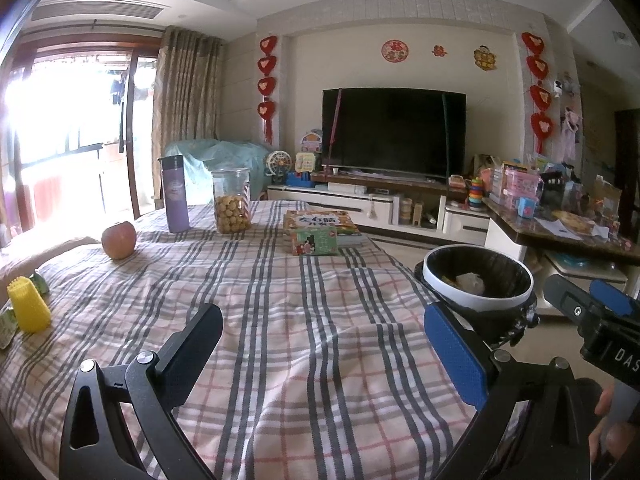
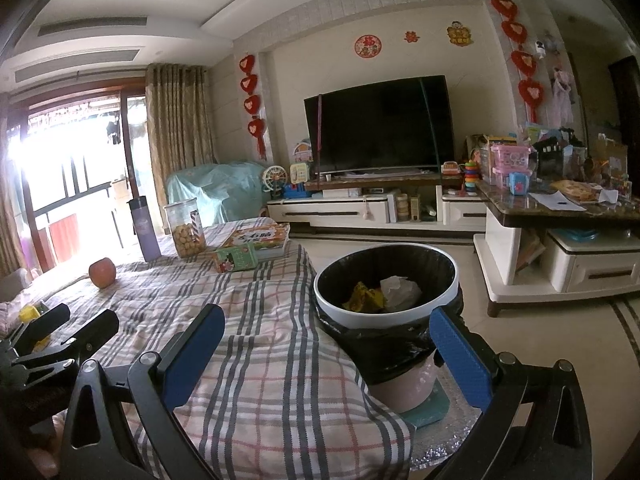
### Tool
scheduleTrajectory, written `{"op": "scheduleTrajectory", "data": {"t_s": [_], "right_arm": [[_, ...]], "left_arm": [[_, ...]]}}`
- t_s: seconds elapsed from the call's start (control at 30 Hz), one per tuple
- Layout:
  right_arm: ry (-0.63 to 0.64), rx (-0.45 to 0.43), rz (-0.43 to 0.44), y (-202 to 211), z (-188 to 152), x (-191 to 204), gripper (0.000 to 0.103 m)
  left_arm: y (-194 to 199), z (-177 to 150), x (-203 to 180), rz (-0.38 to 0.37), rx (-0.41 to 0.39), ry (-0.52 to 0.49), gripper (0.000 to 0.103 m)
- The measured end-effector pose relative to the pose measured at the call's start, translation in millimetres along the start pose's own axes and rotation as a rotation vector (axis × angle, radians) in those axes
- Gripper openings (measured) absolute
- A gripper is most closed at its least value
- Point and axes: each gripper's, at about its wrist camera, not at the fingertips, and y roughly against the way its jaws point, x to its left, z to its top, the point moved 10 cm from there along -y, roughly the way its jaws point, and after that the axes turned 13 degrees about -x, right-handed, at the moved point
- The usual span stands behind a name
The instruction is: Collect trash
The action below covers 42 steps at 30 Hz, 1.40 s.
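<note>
**Both grippers empty beside the bin**

While the left gripper [image 1: 322, 344] is hovering wide apart and empty over the checked cloth [image 1: 280, 320], the bin [image 1: 478, 276] is sitting just past the cloth's right edge, with crumpled trash [image 1: 468, 282] already lying inside. Far to the bin's left, a yellow cup [image 1: 29, 306] and a green wrapper [image 1: 40, 282] are resting near the cloth's edge; the wrapper looks like trash yet to be collected. An apple [image 1: 119, 240], a purple flask [image 1: 175, 194], a cookie jar [image 1: 231, 200] and books [image 1: 320, 228] are standing further back on the left of the bin, none blocking a reach to the wrapper.

In the right wrist view, the right gripper [image 2: 326, 354] is also gaping wide, holding nothing, close in front of the bin [image 2: 386, 280]. A careless sweep risks knocking the rim and tipping it, since it is standing on a narrow base. Grabbing the cup beside the wrapper by mistake is another likely slip.
</note>
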Motion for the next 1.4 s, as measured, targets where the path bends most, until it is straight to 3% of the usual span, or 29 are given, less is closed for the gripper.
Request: {"op": "scheduleTrajectory", "data": {"t_s": [1.4], "right_arm": [[-0.005,-0.001,0.005,0.6,0.1,1.5,0.103]], "left_arm": [[-3.5,-6.2,-5.6,-0.022,0.008,-0.021,0.102]]}}
